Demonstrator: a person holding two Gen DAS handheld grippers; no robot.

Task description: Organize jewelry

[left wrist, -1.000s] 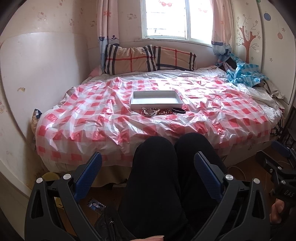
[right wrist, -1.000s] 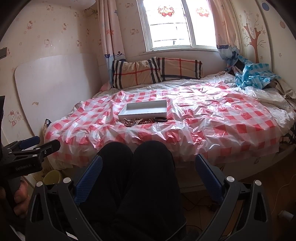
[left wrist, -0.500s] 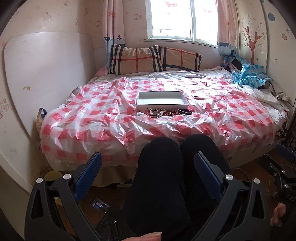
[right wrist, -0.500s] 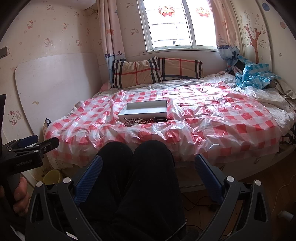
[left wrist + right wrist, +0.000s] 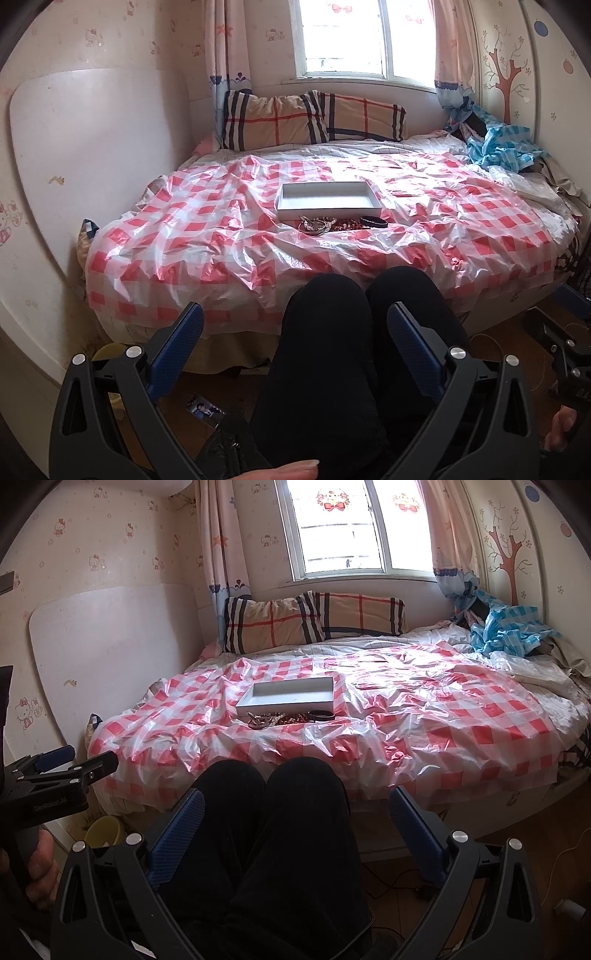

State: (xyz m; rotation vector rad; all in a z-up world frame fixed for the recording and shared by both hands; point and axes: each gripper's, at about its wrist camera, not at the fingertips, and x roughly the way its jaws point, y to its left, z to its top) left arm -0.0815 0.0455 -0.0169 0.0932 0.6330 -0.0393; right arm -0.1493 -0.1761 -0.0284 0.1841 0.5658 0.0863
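- Left wrist view: the left tongs (image 5: 295,345) stand wide apart and hold nothing, their 2 blue pads framing the person's black-trousered knees (image 5: 364,295).
- Past the knees lies the bed (image 5: 221,254) under a red-and-white checked plastic sheet, and on it sits the white tray (image 5: 327,212), shallow, open and seemingly with nothing in it.
- The jewelry pile (image 5: 325,224) lies on the sheet just beside the tray's near wall: metal rings or bangles toward the left, red beads in the middle (single pieces are too small to tell apart).
- A black bracelet (image 5: 373,221) lies at the right end of that pile, near the tray's near right corner.
- Behind the tray, 2 plaid pillows (image 5: 314,118) lean under the window.
- Far right of the tray, at the picture's edge, part of the right tongs (image 5: 570,332) shows.
- Right wrist view: the right tongs (image 5: 295,825) are likewise spread wide and hold nothing, knees (image 5: 269,786) between the pads.
- The tray (image 5: 286,703) sits left of centre on the bed (image 5: 443,720), with the jewelry pile (image 5: 275,719) touching or nearly touching its near wall and the black bracelet (image 5: 320,714) at the pile's right end.
- Well left of the tray, the left tongs (image 5: 55,775) reach in from the edge, gripped by a hand (image 5: 40,867) below.
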